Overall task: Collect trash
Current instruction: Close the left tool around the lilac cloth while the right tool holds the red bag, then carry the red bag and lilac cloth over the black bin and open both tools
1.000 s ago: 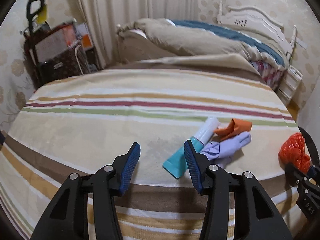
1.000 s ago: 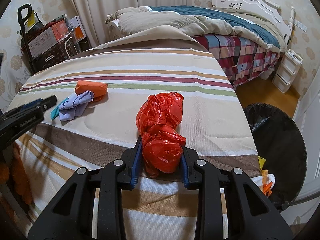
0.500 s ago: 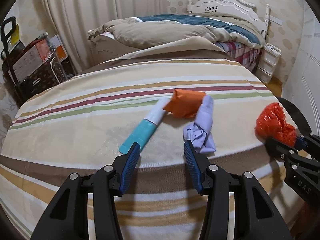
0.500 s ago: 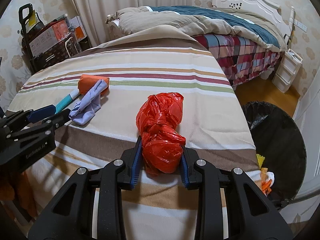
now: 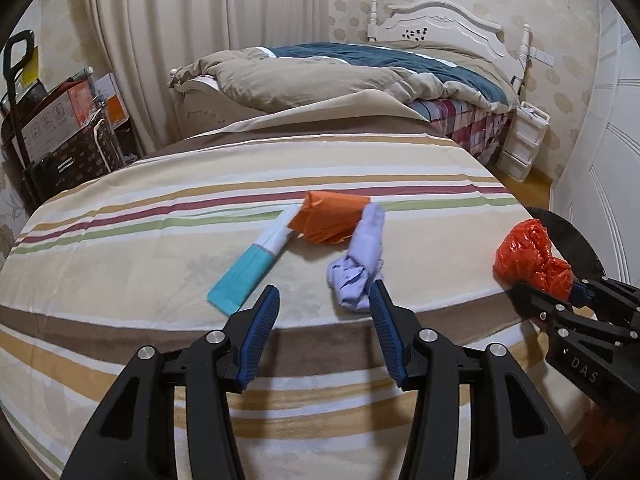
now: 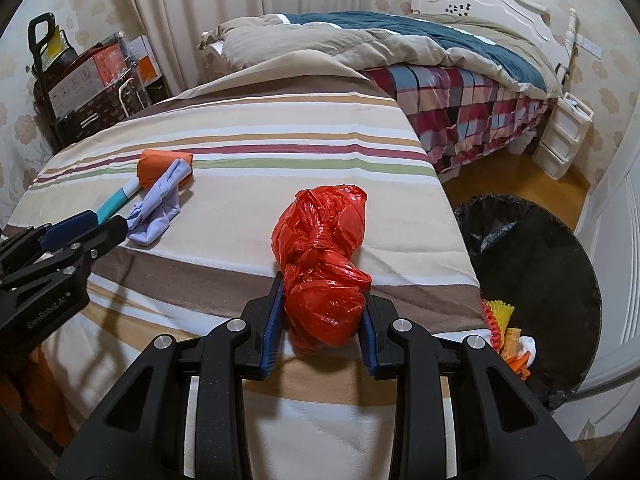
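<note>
Three pieces of trash lie together on the striped bedcover [image 5: 120, 264]: a teal-and-white tube [image 5: 256, 258], a crumpled orange wrapper [image 5: 330, 216] and a lilac glove-like wad [image 5: 360, 264]. My left gripper [image 5: 324, 292] hovers just short of them. Its jaws are opening with nothing between them, and the lilac wad lies just beyond the right fingertip. My right gripper [image 6: 322, 300] is shut on a knotted red plastic bag [image 6: 324, 248] over the cover's near right edge. The bag also shows in the left wrist view [image 5: 528, 256].
A bin with a black liner [image 6: 532, 248] stands on the floor right of the covered surface, with trash inside. Behind is a bed with a rumpled duvet [image 5: 320, 76]. There are white drawers [image 6: 564, 136] at far right and a cart of boxes [image 5: 60, 128] at far left.
The left gripper has swung so that the tube, wrapper and lilac wad now lie ahead of its jaws instead of to their right, and the jaws stand a little wider. The right gripper keeps still.
</note>
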The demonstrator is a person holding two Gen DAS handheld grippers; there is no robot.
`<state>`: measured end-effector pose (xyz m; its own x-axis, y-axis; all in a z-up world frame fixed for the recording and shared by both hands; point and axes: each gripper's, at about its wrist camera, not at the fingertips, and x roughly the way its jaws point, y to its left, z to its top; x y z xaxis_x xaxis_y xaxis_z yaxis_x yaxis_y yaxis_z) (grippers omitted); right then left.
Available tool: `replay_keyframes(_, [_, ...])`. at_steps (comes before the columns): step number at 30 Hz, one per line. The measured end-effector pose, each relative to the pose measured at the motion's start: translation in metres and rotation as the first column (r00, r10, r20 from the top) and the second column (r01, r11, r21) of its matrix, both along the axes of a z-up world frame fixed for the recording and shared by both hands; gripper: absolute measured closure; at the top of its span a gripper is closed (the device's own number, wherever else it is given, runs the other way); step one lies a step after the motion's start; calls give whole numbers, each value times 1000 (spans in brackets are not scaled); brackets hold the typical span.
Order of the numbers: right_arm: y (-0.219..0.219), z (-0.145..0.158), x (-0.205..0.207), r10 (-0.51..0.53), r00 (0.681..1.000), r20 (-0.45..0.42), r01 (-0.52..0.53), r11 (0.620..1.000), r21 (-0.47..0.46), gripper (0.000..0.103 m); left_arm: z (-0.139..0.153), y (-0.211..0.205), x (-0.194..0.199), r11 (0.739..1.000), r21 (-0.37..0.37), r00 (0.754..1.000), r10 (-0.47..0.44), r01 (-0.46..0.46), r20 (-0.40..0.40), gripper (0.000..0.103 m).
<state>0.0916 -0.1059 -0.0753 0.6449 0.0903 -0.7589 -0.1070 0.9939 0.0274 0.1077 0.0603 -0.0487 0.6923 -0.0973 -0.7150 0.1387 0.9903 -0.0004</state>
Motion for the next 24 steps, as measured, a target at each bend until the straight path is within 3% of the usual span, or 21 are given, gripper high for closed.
replay_keyframes(5, [-4,0,3,-2,1000,-1,2,1000,13,69,-4,-12,15,1000,15,1000,-13,14,-26,49])
replay_keyframes(7, [-5,0,4,-5,1000,-1,5,1000,17,62,-7,-15,20,1000,15,999,-22,22,-43,49])
replay_keyframes(10, [-6,0,4,-4,1000,-1,4,1000,21,60,-10,-16,24,999,6,997,-36,36,-68,67])
replay_keyframes(24, [-6,3,8,-13,1000,13,13,999,38,54,-6,-13,5,999,-22,998,-36,35,-45,68])
